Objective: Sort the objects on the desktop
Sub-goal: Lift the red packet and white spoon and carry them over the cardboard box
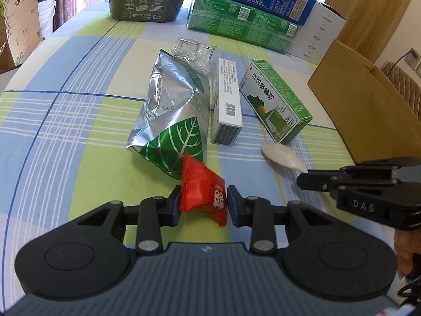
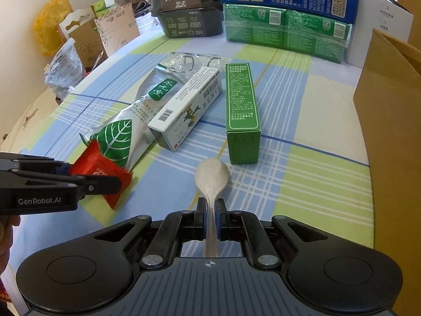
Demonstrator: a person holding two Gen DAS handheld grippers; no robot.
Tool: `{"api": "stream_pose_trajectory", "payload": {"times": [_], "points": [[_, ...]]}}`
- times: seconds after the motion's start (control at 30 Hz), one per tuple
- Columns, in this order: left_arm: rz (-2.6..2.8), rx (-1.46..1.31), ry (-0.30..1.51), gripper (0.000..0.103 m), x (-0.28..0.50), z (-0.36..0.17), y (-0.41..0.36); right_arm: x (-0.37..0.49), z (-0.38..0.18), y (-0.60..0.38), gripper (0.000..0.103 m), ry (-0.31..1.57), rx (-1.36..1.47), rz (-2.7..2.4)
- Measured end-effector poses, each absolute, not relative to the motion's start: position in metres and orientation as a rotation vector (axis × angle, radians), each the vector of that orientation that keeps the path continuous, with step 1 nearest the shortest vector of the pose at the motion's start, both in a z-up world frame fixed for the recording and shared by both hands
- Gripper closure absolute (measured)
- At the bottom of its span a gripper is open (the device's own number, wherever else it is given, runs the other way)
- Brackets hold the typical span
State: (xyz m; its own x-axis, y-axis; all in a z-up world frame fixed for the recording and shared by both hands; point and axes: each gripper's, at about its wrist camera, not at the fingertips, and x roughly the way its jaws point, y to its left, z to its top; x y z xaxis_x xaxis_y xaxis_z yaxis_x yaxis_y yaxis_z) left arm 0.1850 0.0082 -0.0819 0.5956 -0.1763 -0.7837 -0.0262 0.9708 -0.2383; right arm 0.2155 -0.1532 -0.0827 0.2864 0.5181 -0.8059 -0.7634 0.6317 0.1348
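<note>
A red sachet (image 1: 202, 189) sits between the pads of my left gripper (image 1: 204, 200), which is shut on it just above the checked tablecloth (image 1: 79, 131). The right wrist view shows the same sachet (image 2: 100, 168) in the left gripper (image 2: 92, 176), beside the leaf-printed foil bag (image 2: 126, 126). My right gripper (image 2: 210, 210) is shut on the handle of a white spoon (image 2: 211, 176), whose bowl points away toward a green box (image 2: 242, 110). In the left wrist view the spoon (image 1: 281, 155) and right gripper (image 1: 305, 177) are at the right.
A white medicine box (image 1: 227, 100) lies between the foil bag (image 1: 171, 110) and the green box (image 1: 276, 102). Clear plastic packaging (image 1: 194, 52) lies behind them. Stacked green and blue cartons (image 1: 242, 21) and a dark food box (image 1: 147, 5) line the back. A brown cardboard box (image 1: 368, 100) stands at the right.
</note>
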Motion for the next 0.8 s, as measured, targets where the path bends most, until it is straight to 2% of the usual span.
{"api": "stream_pose_trajectory", "payload": {"times": [0.07, 0.13, 0.23, 0.67, 0.8], "points": [[-0.091, -0.240, 0.933, 0.075, 0.1851, -0.0831, 0.0079, 0.2151, -0.0823, -0.1526, 0.100, 0.943, -0.302, 0.875], [-0.103, -0.252, 0.937, 0.082, 0.1859, -0.0844, 0.0077, 0.2145, -0.0816, -0.1524, 0.100, 0.942, -0.300, 0.875], [-0.108, -0.248, 0.934, 0.086, 0.1847, -0.0838, 0.0060, 0.2147, -0.0808, -0.1523, 0.100, 0.939, -0.298, 0.874], [-0.112, -0.230, 0.918, 0.088, 0.1838, -0.0804, 0.0037, 0.2153, -0.0756, -0.1520, 0.100, 0.929, -0.284, 0.876], [-0.103, -0.237, 0.927, 0.085, 0.1862, -0.0830, 0.0036, 0.2148, -0.0751, -0.1517, 0.100, 0.929, -0.285, 0.876]]}}
